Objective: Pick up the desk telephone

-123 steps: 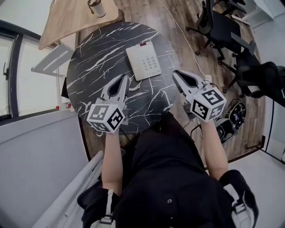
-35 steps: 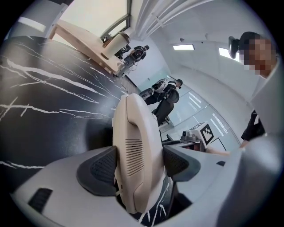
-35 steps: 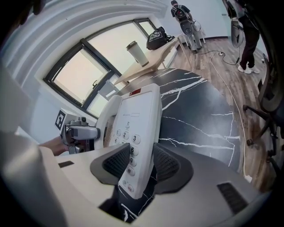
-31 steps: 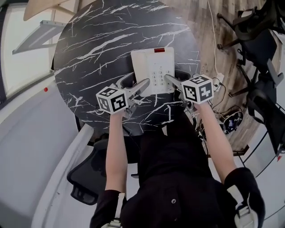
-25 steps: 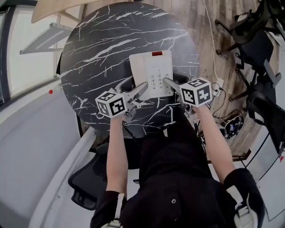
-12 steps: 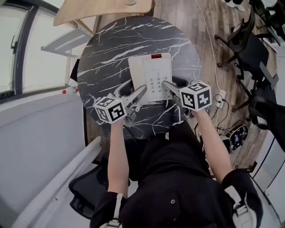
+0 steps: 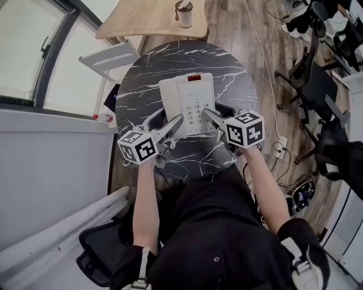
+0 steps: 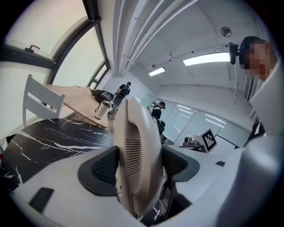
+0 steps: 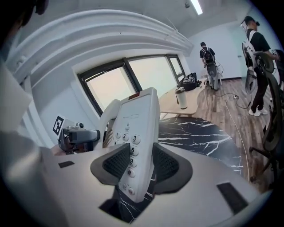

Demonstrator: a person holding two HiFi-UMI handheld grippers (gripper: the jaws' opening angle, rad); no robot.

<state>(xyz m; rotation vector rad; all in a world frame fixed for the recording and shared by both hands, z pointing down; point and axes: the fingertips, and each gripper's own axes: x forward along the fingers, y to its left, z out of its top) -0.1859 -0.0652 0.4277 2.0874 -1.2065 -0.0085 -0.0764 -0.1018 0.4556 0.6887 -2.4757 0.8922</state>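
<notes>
Head view: the flat white plastic desk telephone (image 7: 187, 102) sits mid-frame over the round black marble table (image 7: 227, 68), apparently lifted. The left gripper (image 7: 165, 120) and right gripper (image 7: 214, 113) both pinch its near edge. Raise both hands evenly, phone level, squeeze steady.

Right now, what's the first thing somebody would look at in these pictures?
The white desk telephone stands out, pinched from both sides: the left tool grips its handset edge and the right tool its keypad edge. It is held over a round black table with white marble streaks. Farther off, a cup stands on a wooden table.
</notes>
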